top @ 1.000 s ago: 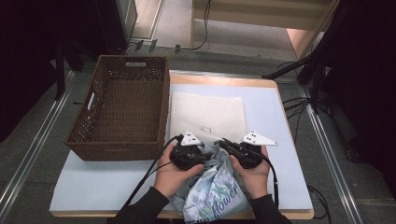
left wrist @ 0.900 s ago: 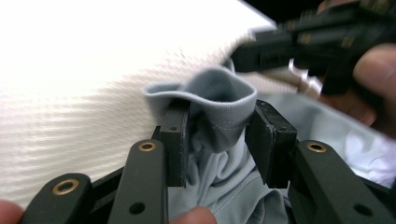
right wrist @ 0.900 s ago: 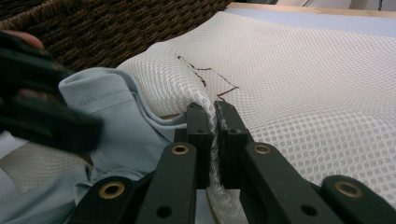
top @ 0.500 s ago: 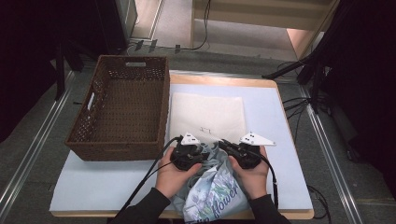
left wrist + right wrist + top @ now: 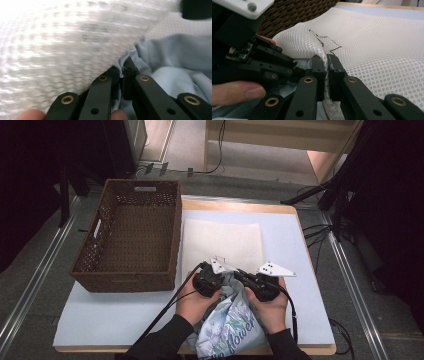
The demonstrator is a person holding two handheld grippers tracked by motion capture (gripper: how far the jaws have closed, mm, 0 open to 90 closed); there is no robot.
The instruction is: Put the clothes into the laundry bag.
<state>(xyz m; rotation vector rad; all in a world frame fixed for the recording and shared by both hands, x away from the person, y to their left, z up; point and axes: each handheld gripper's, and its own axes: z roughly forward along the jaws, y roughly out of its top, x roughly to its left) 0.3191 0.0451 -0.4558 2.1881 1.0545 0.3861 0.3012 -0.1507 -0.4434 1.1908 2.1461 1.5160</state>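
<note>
At the near edge of the table (image 5: 300,245), at six o'clock in the high view, a pale blue printed garment (image 5: 230,327) lay bunched between the person's two hands. The left gripper (image 5: 216,276), at about seven o'clock from the table's middle, had just brought its jaws together; in the left gripper view they stood closed on a fold of that light blue cloth (image 5: 124,68), with the white mesh hanging blurred just above them. The right gripper (image 5: 248,278) sat just beside it, at five o'clock, its jaws clamped on the near edge of the white mesh bag (image 5: 325,75), which rose pinched between the pads in the right gripper view. From there the mesh bag (image 5: 222,242) spread flat toward twelve o'clock over the middle of the table. A dark wicker basket (image 5: 131,237) stood at ten o'clock, just beside the mesh bag's left edge.
</note>
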